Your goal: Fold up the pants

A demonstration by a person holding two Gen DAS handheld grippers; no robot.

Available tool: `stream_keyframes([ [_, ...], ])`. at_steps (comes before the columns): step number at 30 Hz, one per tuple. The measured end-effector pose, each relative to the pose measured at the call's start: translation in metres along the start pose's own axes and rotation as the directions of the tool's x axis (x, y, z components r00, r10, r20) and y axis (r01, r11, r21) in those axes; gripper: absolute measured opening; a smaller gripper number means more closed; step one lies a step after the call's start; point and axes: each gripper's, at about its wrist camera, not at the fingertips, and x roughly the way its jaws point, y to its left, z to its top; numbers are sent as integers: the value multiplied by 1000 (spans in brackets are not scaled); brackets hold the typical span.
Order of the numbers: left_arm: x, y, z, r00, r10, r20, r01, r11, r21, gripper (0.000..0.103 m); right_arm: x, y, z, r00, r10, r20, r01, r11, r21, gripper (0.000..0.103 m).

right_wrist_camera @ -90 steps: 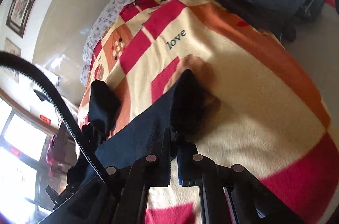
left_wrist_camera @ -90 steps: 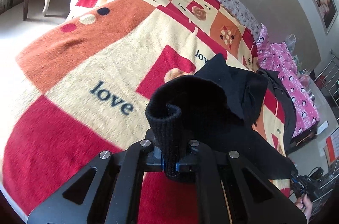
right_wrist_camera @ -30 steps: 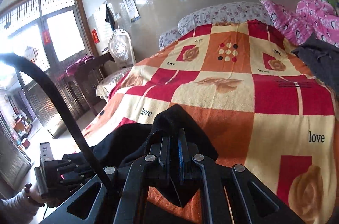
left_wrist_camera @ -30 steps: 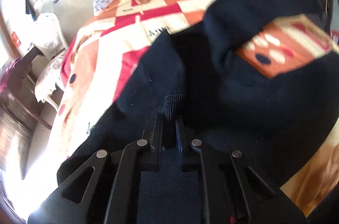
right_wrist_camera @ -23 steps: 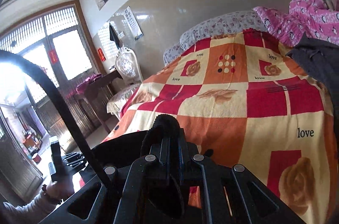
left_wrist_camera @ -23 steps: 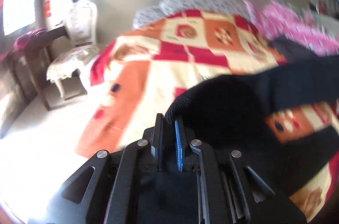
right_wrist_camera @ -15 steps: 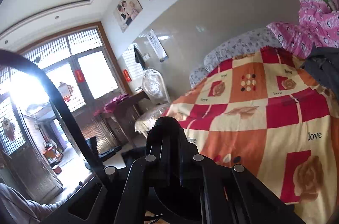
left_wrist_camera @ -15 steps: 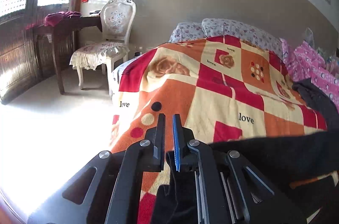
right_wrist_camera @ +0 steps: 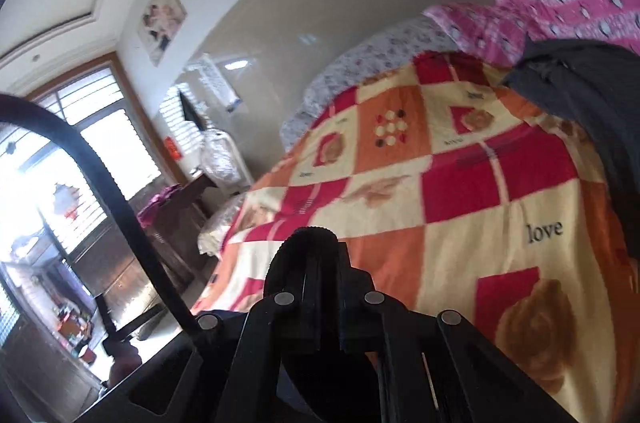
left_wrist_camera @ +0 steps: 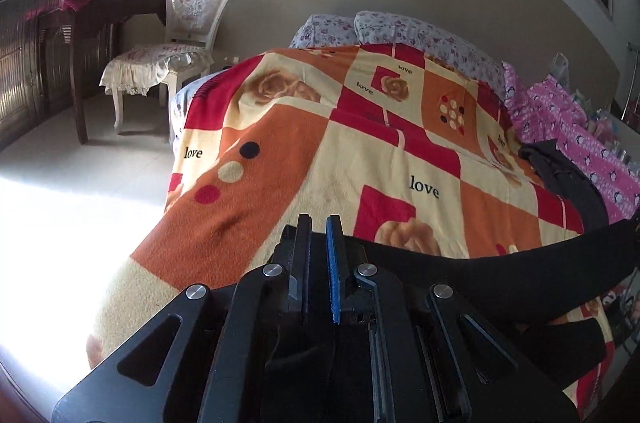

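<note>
The bed [left_wrist_camera: 320, 183] is covered by a fleece blanket [left_wrist_camera: 360, 159] in a patchwork of red, orange and cream squares (roses, dots and the word "love" printed on several). The blanket hangs over the bed's left edge and near corner, down toward the pale floor [left_wrist_camera: 80, 183]. At the head edge lie two pillows [left_wrist_camera: 400, 31] in a small purple flower print. Along the right edge, toward the head, lies a bright pink quilt [left_wrist_camera: 568, 127] with small penguin figures, and just in front of it a dark grey garment [left_wrist_camera: 568, 179] rests on the blanket, near the right edge.
</note>
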Motion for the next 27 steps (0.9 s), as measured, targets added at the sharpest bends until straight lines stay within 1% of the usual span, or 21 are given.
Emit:
stream_keyframes([
  [1,3,1,-3,1000,6,-16,-6,1000,-4,6,15,-24,0,999,-51,-18,52,998,34,5],
  [2,7,4,-6,999,12,-35,-13,1000,-12,6,34,-53,-4,992,-114,-52,117,991,63,5],
  [3,10,7,-8,998,18,-58,-19,1000,-22,6,47,-71,-9,984,-158,-84,164,984,69,5],
  [5,19,13,-8,994,32,-104,-36,999,-36,6,67,-105,-24,963,-237,-128,250,963,103,5],
  [7,30,20,-3,986,62,-153,-68,997,-37,6,75,-131,-37,932,-330,-151,351,925,148,5],
  [9,43,28,5,975,77,-207,-88,995,-45,7,69,-153,-47,920,-349,-180,386,887,254,7],
  [10,51,31,9,969,85,-233,-98,994,-47,14,64,-158,-51,916,-352,-191,395,873,286,13],
  [11,59,33,13,962,93,-258,-108,993,-44,20,57,-161,-54,917,-352,-188,394,871,293,13],
  [12,68,34,19,956,103,-275,-119,992,-40,36,48,-158,-55,919,-354,-176,392,875,285,14],
  [13,75,37,24,954,99,-283,-116,992,-45,47,39,-155,-55,920,-356,-161,388,881,269,15],
  [15,93,41,40,947,76,-313,-98,994,-55,49,22,-141,-57,927,-350,-134,372,900,225,16],
  [16,106,43,48,935,59,-350,-84,995,-57,49,14,-131,-59,930,-346,-121,364,911,194,17],
  [17,120,44,53,915,23,-402,-52,997,-61,49,7,-117,-63,935,-338,-103,351,924,152,22],
  [18,137,46,56,878,-46,-477,6,996,-86,49,3,-106,-65,941,-327,-87,334,937,99,28],
  [19,153,47,55,827,-126,-548,65,990,-128,49,3,-95,-68,946,-314,-76,317,948,31,48],
  [20,167,47,53,770,-184,-610,107,981,-161,49,6,-87,-72,950,-306,-65,304,952,-40,57],
  [21,177,44,49,730,-195,-656,118,980,-160,49,11,-83,-78,954,-291,-72,284,955,-88,57],
  [22,181,40,47,717,-175,-675,121,985,-127,49,20,-84,-79,958,-260,-124,252,965,-74,57],
  [23,180,35,50,721,-167,-672,137,986,-98,49,25,-88,-80,955,-255,-154,249,967,-58,57],
  [25,182,29,50,693,-189,-696,175,980,-91,49,29,-99,-83,952,-248,-182,249,968,-14,57],
  [27,180,23,49,695,-170,-698,190,981,-50,49,31,-105,-86,950,-241,-199,251,968,26,57],
])
